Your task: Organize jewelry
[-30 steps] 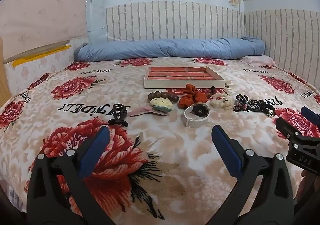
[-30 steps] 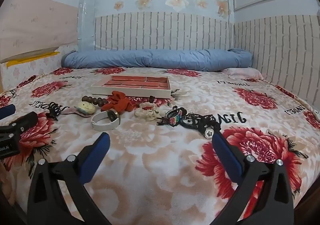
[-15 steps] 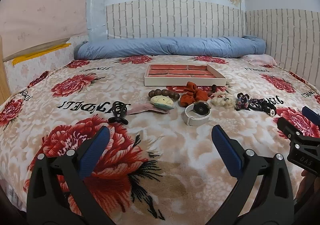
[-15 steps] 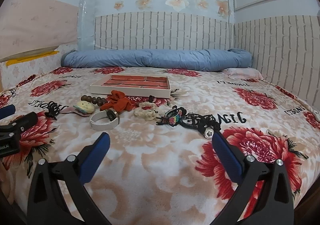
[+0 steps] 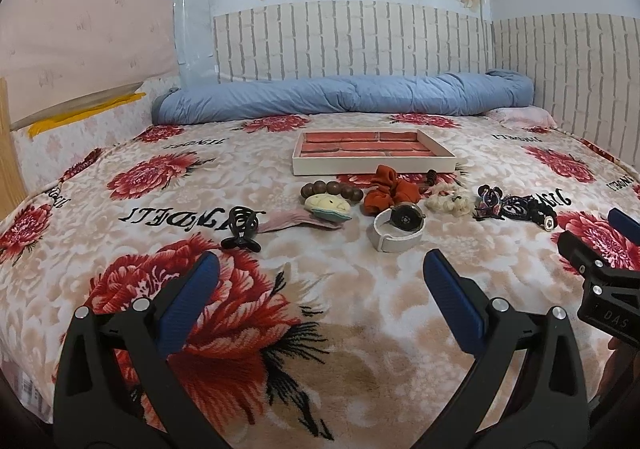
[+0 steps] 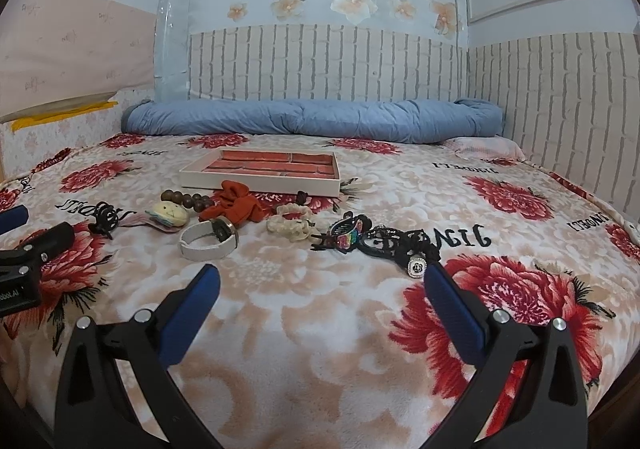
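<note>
A flat tray (image 5: pixel 374 166) (image 6: pixel 260 181) with a brick-red lining lies mid-bed. In front of it lie a black claw clip (image 5: pixel 242 229) (image 6: pixel 105 218), brown beads (image 5: pixel 330 191), a cream hair clip (image 5: pixel 327 206) (image 6: pixel 170 214), an orange scrunchie (image 5: pixel 386 191) (image 6: pixel 236 205), a white-strapped watch (image 5: pixel 398 227) (image 6: pixel 209 240), a cream scrunchie (image 5: pixel 448 203) (image 6: pixel 291 223), a colourful clip (image 6: pixel 345 234) and black cords with a ring (image 6: pixel 414 267). My left gripper (image 5: pixel 320 281) and right gripper (image 6: pixel 320 289) stand open, short of the row, holding nothing.
The flowered blanket (image 5: pixel 172 209) covers the bed. A rolled blue quilt (image 5: pixel 344 97) lies along the brick-pattern headboard wall. The right gripper's body (image 5: pixel 600 269) shows at the left view's right edge; the left gripper's body (image 6: pixel 24 261) shows at the right view's left edge.
Both cameras have tipped slightly, so the items sit a little higher in view. Nothing on the bed has moved and both grippers stay open.
</note>
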`<state>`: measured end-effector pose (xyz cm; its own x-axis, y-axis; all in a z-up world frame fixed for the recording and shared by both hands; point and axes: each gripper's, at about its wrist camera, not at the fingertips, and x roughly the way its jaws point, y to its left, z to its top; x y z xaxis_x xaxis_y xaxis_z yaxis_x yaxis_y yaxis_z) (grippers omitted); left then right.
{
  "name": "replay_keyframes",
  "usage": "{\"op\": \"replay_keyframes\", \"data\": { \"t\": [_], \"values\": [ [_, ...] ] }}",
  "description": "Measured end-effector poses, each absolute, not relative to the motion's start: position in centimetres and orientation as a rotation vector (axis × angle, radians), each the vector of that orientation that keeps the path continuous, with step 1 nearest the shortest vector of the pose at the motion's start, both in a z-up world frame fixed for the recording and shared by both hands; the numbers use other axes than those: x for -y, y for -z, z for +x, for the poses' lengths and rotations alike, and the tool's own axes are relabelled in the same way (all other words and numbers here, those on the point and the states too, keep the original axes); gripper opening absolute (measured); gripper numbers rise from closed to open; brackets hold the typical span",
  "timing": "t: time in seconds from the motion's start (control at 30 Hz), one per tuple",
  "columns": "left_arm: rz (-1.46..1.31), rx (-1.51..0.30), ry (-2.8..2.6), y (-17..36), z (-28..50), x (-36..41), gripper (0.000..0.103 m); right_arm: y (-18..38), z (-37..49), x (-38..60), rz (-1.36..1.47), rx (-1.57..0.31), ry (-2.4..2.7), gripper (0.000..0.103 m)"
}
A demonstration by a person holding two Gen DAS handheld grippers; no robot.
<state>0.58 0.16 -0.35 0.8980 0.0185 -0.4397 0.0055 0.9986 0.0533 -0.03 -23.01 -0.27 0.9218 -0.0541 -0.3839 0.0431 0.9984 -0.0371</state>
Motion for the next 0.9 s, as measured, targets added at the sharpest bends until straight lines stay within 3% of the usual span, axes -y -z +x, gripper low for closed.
{"op": "replay_keyframes", "data": {
  "t": [0.9],
  "values": [
    [0.052,-0.458,0.000,0.34,0.47,0.14,0.098,0.31,-0.02,22.89,-0.033,-0.392,0.051,0.099]
  ]
}}
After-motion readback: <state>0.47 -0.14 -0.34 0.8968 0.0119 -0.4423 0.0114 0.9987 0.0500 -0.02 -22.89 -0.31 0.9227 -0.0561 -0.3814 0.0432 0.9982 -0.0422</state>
